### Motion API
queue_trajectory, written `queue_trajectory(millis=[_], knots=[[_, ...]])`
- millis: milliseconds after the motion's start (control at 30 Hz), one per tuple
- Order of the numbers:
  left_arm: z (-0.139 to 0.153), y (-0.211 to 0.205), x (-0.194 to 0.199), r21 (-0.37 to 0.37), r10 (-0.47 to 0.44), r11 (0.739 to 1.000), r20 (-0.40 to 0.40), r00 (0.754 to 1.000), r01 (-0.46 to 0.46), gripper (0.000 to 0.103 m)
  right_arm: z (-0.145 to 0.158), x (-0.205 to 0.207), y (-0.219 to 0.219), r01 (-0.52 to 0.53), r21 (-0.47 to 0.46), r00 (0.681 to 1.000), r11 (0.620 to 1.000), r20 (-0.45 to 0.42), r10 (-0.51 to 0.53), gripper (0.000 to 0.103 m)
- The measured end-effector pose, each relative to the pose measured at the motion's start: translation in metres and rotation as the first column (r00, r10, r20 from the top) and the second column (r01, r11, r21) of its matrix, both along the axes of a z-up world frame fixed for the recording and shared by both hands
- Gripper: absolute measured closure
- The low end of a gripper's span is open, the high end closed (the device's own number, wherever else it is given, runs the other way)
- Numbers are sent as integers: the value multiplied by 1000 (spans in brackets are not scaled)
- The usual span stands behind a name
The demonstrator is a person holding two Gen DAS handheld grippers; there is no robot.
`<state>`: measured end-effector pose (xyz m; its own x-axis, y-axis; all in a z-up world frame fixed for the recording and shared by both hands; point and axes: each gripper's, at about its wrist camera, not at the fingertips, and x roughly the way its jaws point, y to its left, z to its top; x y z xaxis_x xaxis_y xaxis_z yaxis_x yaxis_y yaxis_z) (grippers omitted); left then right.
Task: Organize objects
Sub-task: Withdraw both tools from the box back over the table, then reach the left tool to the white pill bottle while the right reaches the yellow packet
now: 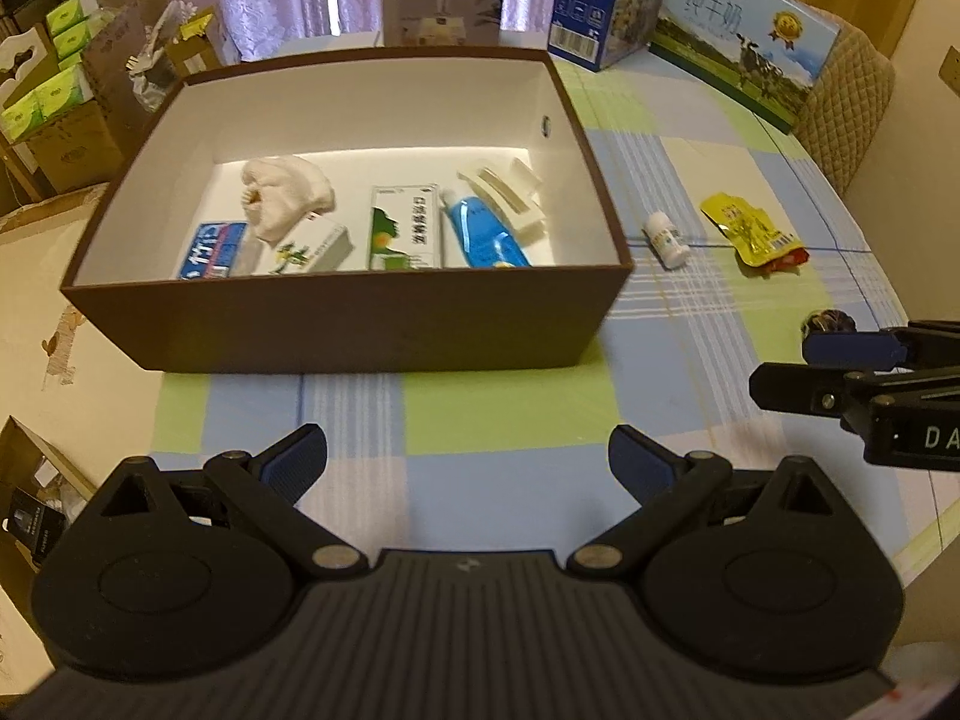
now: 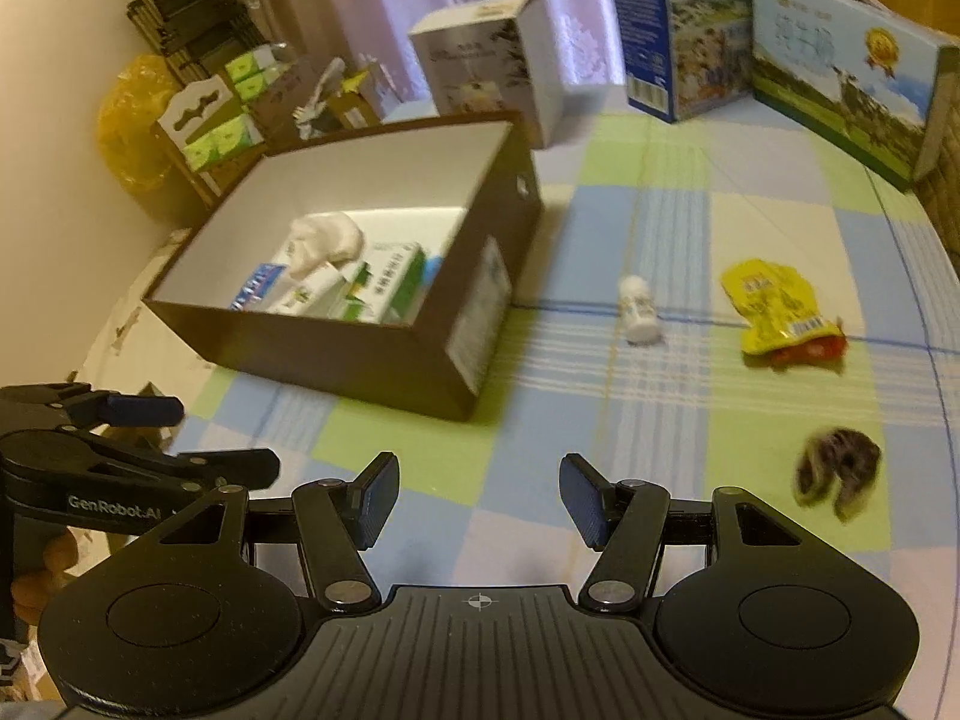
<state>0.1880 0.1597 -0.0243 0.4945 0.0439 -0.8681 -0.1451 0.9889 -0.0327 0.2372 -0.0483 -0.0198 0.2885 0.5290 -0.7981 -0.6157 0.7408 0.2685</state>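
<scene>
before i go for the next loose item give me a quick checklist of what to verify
1. Right gripper open and holding nothing: ok.
2. Left gripper open and holding nothing: ok.
3. Brown box open-topped, with bare floor left inside: ok.
4. White pill bottle lying on its side, apart from the box, with space around it: ok.
5. Yellow snack packet flat on the tablecloth, unobstructed: ok.
6. What the dark round object is: cannot tell, blurred.
</scene>
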Motion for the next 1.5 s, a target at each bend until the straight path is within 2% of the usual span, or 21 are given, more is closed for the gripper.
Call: queue_trajectory(millis=[400, 667, 1067, 1267, 1500], knots=[[-16, -54, 20, -18, -50, 999, -38, 998, 50, 4, -12, 22, -68, 97, -35, 995, 995, -33, -98, 46], [-22, -91, 38, -36, -89, 996, -43, 995, 88, 4, -16, 42, -106, 168, -44, 985, 985, -21, -169, 46], [-31, -138, 76, -34, -109, 994, -34, 993, 108, 5, -24, 79, -142, 213, -25, 977, 977, -8, -213, 46], [-34, -151, 103, -6, -92, 996, -26, 995, 92, 10, -25, 107, -147, 207, -6, 978, 978, 23, -206, 46], [-43, -158, 144, 14, -68, 998, -8, 998, 68, 24, -30, 148, -140, 188, 21, 980, 982, 58, -189, 46]])
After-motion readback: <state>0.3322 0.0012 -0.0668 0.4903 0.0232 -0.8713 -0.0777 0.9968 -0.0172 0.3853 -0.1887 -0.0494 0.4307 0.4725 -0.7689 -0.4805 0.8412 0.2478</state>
